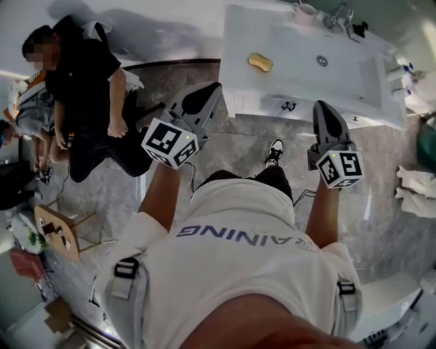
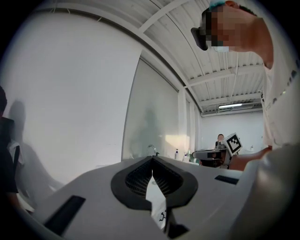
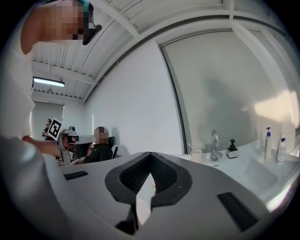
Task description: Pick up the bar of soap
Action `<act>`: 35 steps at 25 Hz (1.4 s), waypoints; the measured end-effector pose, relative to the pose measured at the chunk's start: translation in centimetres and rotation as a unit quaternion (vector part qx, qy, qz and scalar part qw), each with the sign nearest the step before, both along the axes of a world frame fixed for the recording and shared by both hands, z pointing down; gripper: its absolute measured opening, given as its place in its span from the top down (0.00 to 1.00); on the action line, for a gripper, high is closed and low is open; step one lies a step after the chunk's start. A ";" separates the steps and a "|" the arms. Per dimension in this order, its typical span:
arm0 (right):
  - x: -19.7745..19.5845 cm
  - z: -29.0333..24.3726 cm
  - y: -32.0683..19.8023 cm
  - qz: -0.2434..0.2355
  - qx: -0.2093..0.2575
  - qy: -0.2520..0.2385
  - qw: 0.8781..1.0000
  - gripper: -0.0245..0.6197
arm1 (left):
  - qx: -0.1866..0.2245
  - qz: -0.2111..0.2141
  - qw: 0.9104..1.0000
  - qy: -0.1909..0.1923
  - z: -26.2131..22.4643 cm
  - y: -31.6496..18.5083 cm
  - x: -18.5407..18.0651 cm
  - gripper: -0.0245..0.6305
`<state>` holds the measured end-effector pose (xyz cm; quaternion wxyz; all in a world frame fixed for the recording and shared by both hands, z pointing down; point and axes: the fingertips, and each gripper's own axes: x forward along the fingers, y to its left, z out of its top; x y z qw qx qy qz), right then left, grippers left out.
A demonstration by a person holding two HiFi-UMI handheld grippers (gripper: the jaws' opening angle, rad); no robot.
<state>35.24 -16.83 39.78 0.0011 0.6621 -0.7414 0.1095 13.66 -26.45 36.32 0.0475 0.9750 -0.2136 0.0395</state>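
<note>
**A:** Where's the bar of soap?

**B:** It's lying flat on the white surface, just left of the sink basin and well apart from the faucet and cup at the back. Nothing is touching it.

**A:** And the grippers?

**B:** Both are held out over the floor, short of the surface's front edge. The left gripper has its jaws closed on nothing, tips meeting. The right gripper is the same, closed and empty. Each points roughly level toward the sink side of the room.

**A:** So which step is this?

**B:** The approach, I'd say. The pick itself hasn't begun.

**A:** What does the next move need?

**B:** One gripper has to reach in over the surface. The left looks nearer the soap's side. Its jaws must part wider than the bar, tip down toward it, straddle it across the narrow way, then close. A smooth, rounded bar may squirt out, so a centred, gentle squeeze seems wise.
</note>
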 end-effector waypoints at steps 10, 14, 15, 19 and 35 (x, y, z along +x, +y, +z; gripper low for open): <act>11.4 1.3 -9.4 -0.098 -0.039 -0.002 0.994 0.95 | -0.002 -0.088 0.996 -0.015 -0.7 -5.3 10.1 0.95; 12.8 3.3 -12.5 -0.125 -0.069 0.009 0.990 0.95 | -0.007 -0.113 0.993 -0.038 0.7 -6.7 11.5 0.95; 12.5 3.8 -13.2 -0.134 -0.078 0.014 0.988 0.95 | -0.011 -0.119 0.992 -0.041 1.0 -7.0 11.4 0.95; 9.3 5.8 -16.1 -0.181 -0.119 0.059 0.975 0.95 | -0.020 -0.143 0.989 -0.044 2.2 -8.6 9.8 0.95; -3.9 22.6 -24.8 -0.305 -0.371 0.279 0.831 0.66 | -0.057 -0.165 0.984 -0.043 7.5 -14.3 1.9 0.95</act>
